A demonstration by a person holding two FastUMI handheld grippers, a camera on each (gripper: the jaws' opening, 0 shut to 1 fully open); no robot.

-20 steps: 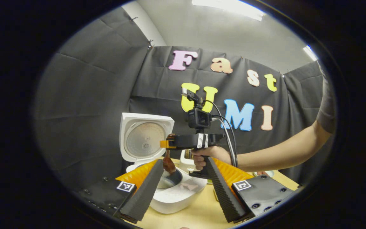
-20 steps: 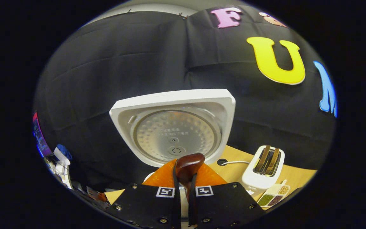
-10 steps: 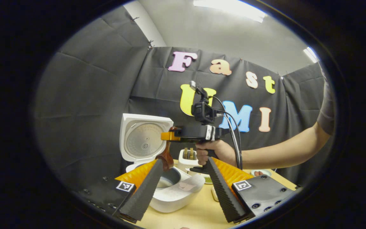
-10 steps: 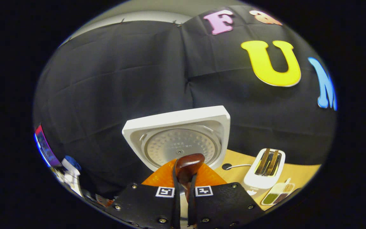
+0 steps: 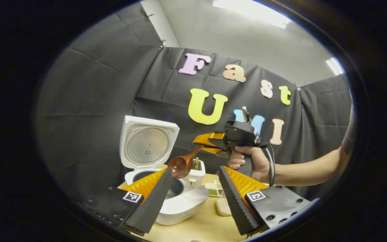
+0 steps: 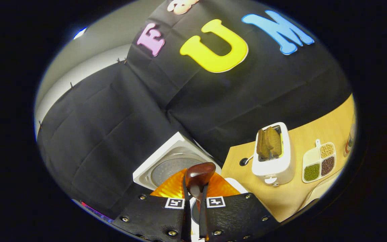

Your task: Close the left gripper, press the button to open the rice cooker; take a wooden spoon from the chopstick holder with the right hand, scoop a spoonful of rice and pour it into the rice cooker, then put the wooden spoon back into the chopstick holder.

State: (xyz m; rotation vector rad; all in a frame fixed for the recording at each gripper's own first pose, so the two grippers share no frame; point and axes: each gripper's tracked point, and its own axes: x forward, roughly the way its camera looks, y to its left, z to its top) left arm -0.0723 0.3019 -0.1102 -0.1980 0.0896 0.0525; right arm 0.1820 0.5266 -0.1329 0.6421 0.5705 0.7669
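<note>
**A:** Wooden spoon first: your right gripper has both fingers clamped on its handle, and the dark, glossy bowl hangs over the open rice cooker, just above the rim. I can't tell whether any rice is left in it.

**B:** So what should you do with it?

**A:** Judging by the tilt, the pour looks done or nearly so. Level the bowl before you swing away, so stray grains fall into the pot and not on the pale wood table. Then carry it to the chopstick holder; I can't pick that out from here, so look for it before you move.

**B:** And the left gripper?

**A:** Its ribbed fingers stand spread apart, holding nothing, low in front of the cooker. Keep it clear of the spoon's path.

**B:** Anything about surfaces?

**A:** The cooker is smooth white plastic with a rounded body; its square lid stands upright, showing a dimpled metal disc inside. The spoon's polished handle could slip, so keep the grip firm.
</note>
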